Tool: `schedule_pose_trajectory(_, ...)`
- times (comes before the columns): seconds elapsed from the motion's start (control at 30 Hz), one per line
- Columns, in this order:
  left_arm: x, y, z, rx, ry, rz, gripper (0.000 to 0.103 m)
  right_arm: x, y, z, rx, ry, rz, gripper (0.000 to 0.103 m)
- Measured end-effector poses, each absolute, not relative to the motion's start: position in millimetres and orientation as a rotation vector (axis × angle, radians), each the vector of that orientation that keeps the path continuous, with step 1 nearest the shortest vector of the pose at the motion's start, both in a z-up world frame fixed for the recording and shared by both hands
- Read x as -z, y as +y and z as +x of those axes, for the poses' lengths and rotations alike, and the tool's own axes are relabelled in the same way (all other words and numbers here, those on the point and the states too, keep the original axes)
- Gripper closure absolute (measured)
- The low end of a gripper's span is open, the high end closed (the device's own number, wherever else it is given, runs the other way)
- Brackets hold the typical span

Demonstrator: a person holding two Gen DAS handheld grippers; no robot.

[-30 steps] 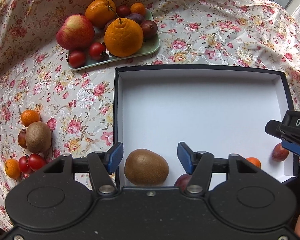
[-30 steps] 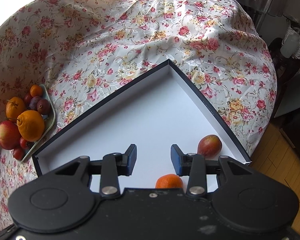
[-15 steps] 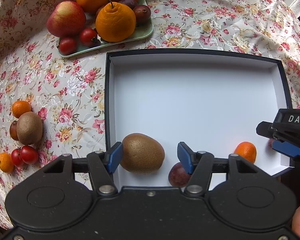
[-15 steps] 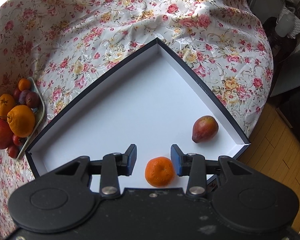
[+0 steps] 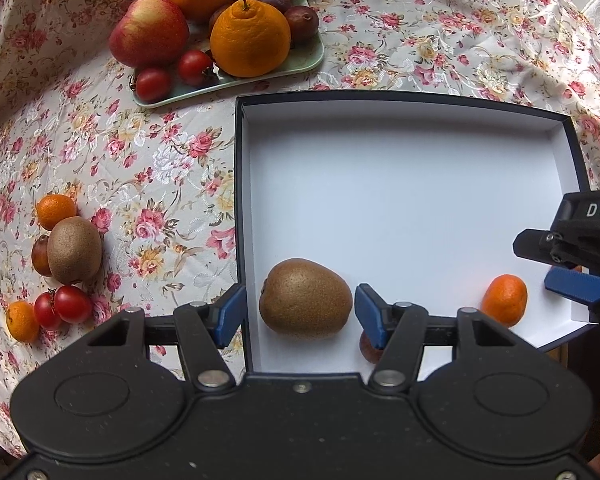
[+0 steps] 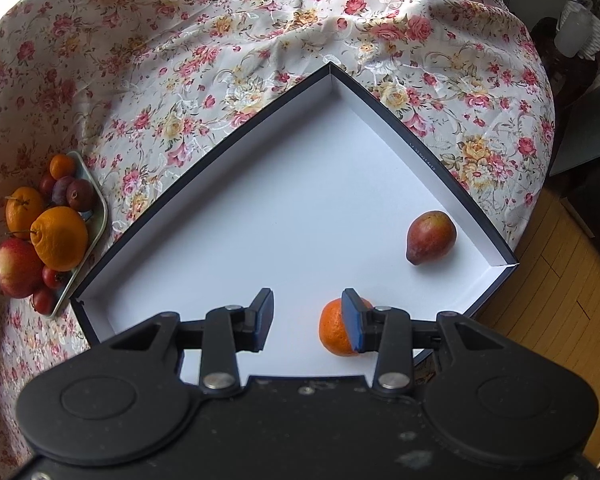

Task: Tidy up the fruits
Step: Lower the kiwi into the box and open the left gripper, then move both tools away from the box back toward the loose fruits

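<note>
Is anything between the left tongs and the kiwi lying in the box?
Nothing visible. The left tongs stand open above the kiwi, which shows in the gap between the blue pads with no other fruit over it. A dark reddish fruit lies just beside it, partly hidden behind one finger.

- There was one white box (image 5: 400, 208) on the flowery cloth.
- Inside the box lay one kiwi (image 5: 305, 298), one small orange (image 5: 504, 300) and one red pear-shaped fruit (image 6: 431, 237); a fourth dark fruit was half hidden.
- One green plate (image 5: 312, 62) sat beyond the box, with one apple (image 5: 149, 31), two big oranges, one small orange, two tomatoes and some dark plums.
- Left of the box lay one kiwi (image 5: 74, 250), two small oranges, two tomatoes and one brown fruit.
</note>
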State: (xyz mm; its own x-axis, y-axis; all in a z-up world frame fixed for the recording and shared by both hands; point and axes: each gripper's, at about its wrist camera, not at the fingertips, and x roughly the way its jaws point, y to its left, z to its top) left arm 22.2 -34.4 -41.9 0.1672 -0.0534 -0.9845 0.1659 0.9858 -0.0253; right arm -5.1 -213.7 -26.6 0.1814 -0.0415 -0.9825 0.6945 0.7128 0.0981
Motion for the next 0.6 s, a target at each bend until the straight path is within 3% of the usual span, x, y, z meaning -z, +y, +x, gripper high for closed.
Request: schedule_pose_trajectory(0.6,23,33,32,0.088,1.358,-0.019,0.040,20,-153,13,0.471,1.315,0.601,0.062)
